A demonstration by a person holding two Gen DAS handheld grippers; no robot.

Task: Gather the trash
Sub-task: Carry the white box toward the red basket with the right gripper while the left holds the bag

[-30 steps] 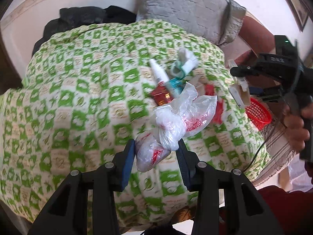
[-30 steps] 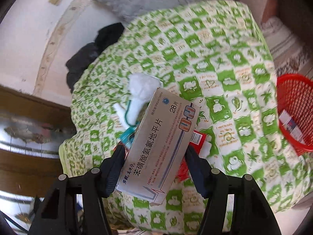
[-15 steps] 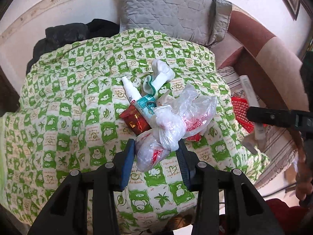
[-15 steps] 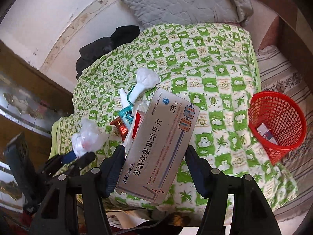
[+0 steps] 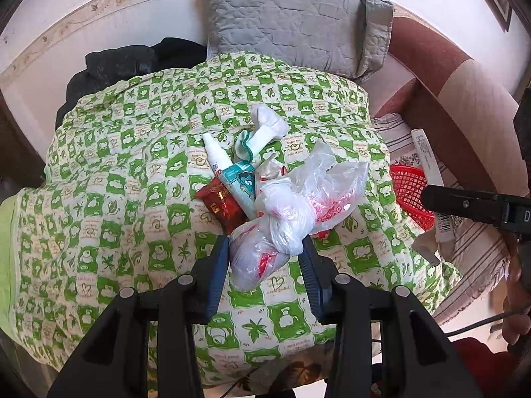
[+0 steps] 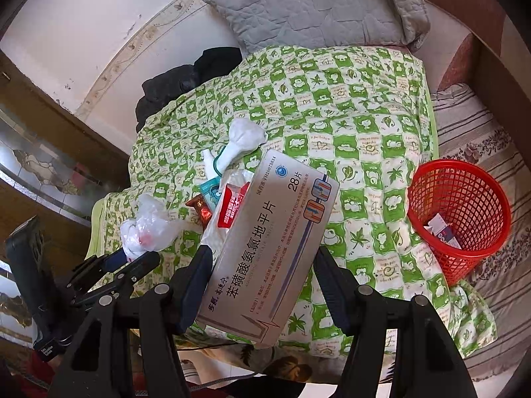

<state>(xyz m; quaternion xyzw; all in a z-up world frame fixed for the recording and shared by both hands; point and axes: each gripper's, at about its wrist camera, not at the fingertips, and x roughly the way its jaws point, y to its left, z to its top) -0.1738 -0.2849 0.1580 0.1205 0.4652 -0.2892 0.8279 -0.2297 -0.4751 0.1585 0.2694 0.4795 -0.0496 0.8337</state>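
My left gripper point(image 5: 264, 258) is shut on a knotted clear plastic bag point(image 5: 292, 209) with red print, held above the green checked quilt point(image 5: 132, 182). My right gripper point(image 6: 260, 275) is shut on a silver medicine box point(image 6: 275, 242), also lifted over the bed. On the quilt lie a white spray bottle point(image 5: 214, 151), a teal tube point(image 5: 240, 182), a red packet point(image 5: 220, 204), a white sock point(image 5: 265, 126) and a red-and-white wipes pack point(image 6: 230, 209). A red mesh basket point(image 6: 459, 215) stands to the right on the striped sheet and holds a few small boxes.
A grey quilted pillow point(image 5: 292, 23) leans at the head of the bed, with black clothing point(image 5: 122, 66) to its left. A brown bed frame point(image 5: 464, 76) runs along the right. Wooden furniture point(image 6: 43, 152) stands at the left. A person's hand point(image 5: 514, 298) holds the right gripper's handle.
Both grippers have pulled back and up from the quilt, each keeping its item. The basket has come fully into the right wrist view, and more of the bed shows.
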